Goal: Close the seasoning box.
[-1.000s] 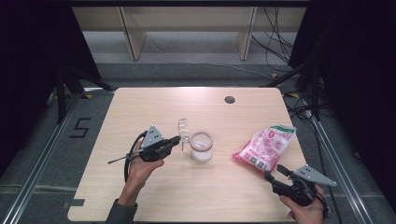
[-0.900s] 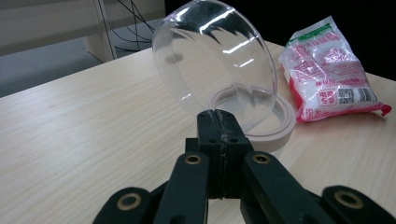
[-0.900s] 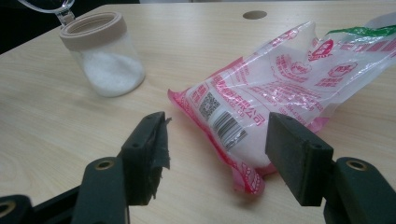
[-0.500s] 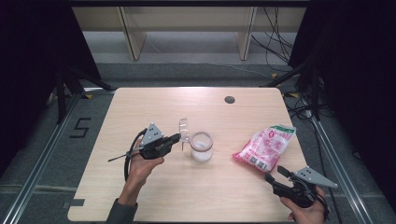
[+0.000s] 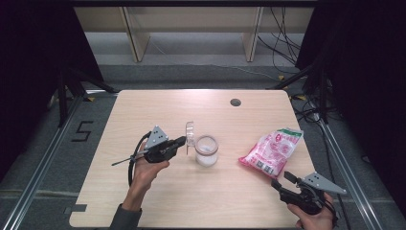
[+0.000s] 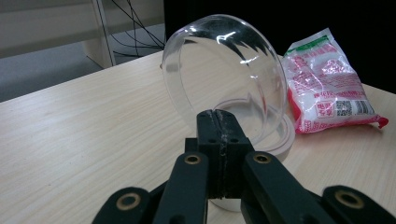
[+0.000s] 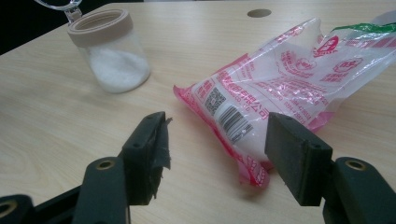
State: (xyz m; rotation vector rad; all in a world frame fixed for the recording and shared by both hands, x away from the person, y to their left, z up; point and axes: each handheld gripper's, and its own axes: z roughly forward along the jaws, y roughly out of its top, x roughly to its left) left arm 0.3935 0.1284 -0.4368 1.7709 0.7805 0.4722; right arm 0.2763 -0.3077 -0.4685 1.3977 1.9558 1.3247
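Observation:
A clear domed lid [image 6: 224, 74] stands on edge just left of a small glass jar [image 5: 206, 151] that holds white powder. My left gripper [image 6: 218, 126] is shut on the lid's lower rim, and the high view shows it [image 5: 182, 140] coming in level from the left. The jar [image 7: 112, 51] has a beige collar and an uncovered mouth. A pink and white plastic bag [image 5: 273, 151] of white grains lies at the right. My right gripper [image 7: 219, 140] stands open a short way from the bag's near corner [image 7: 254, 175], touching nothing. In the high view that gripper [image 5: 280, 178] is near the front right edge.
The wooden table [image 5: 143, 105] has a round cable hole [image 5: 235, 102] at the back right. Shelf legs and loose cables lie on the floor beyond the far edge. A metal rail runs along the floor on each side of the table.

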